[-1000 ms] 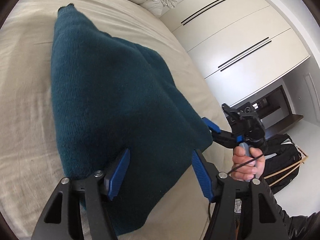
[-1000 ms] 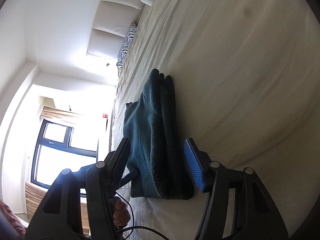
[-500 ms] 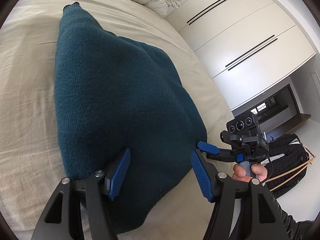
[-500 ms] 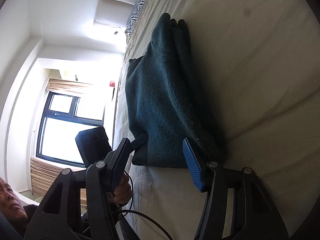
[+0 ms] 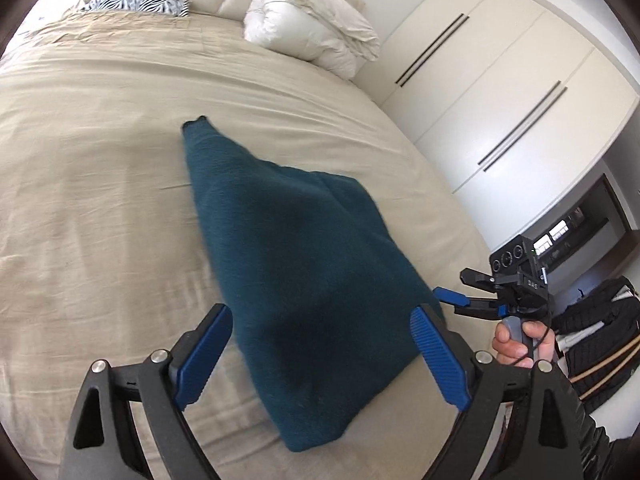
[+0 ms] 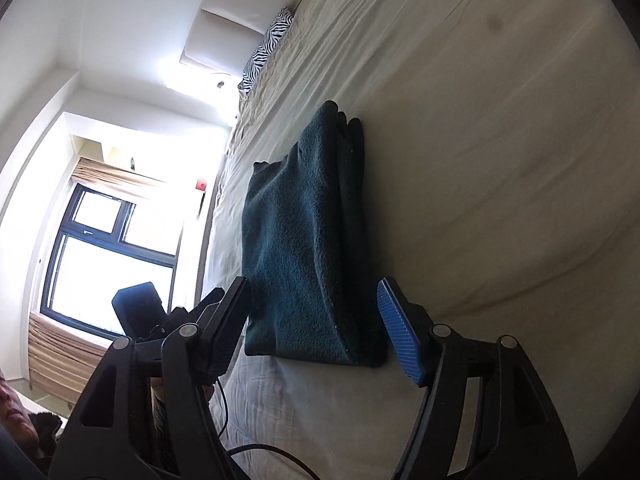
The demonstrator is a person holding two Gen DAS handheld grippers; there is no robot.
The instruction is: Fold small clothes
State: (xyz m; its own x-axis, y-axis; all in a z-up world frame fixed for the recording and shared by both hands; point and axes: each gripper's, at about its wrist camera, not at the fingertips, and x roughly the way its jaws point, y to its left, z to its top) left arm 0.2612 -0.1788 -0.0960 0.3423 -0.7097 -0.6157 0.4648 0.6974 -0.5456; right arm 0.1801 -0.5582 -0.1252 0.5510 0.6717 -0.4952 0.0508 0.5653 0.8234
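A dark teal knitted sweater point(image 5: 296, 264) lies folded on the beige bed sheet point(image 5: 92, 184), one narrow end pointing toward the headboard. My left gripper point(image 5: 320, 332) hovers above its near edge, and its blue pads point(image 5: 204, 356) are opening wide without touching the cloth. In the left wrist view my right gripper point(image 5: 456, 288) sits at the sweater's right corner, held by a hand point(image 5: 520, 340). Seen from the right wrist, the sweater point(image 6: 304, 248) is a thick layered stack. My right gripper point(image 6: 314, 292) is opening, its pads either side of the near edge and not pressing on it.
A rolled white duvet point(image 5: 316, 36) and a zebra-print pillow point(image 5: 136, 2) lie by the padded headboard. White wardrobe doors point(image 5: 500, 92) stand to the right of the bed, with a black bag point(image 5: 592, 340) on the floor. A bright window point(image 6: 100, 248) is on the far side.
My left gripper let its jaws spread, rose and drew back, so the sweater looks smaller and lies flat. My right gripper's jaws widened and backed off the sweater's edge.
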